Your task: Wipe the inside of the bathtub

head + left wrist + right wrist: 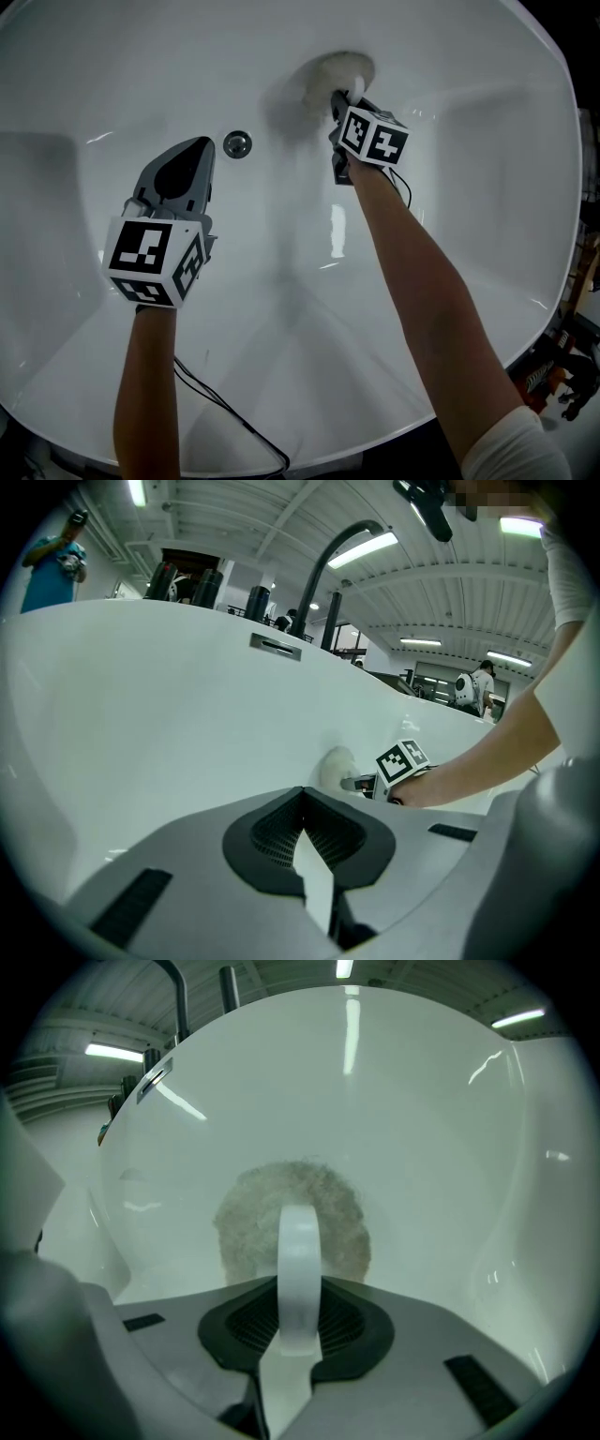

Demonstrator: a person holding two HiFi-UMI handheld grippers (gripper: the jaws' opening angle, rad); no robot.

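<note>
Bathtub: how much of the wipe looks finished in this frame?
Done: cannot be judged; the bathtub looks evenly white and glossy, with no visible wiped edge. In hand: the right gripper is shut on the white handle of a round pad set against the far wall. The left gripper is shut, empty, near the drain. Left: likely the floor and sides.

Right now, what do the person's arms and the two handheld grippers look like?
Both the left gripper and the right gripper have grey shells, with black ribbed pads lining the tongs. Each carries a white cube printed with black square markers. A thin black cable trails from the left one. The forearms are bare; a white sleeve shows at the right upper arm.
</note>
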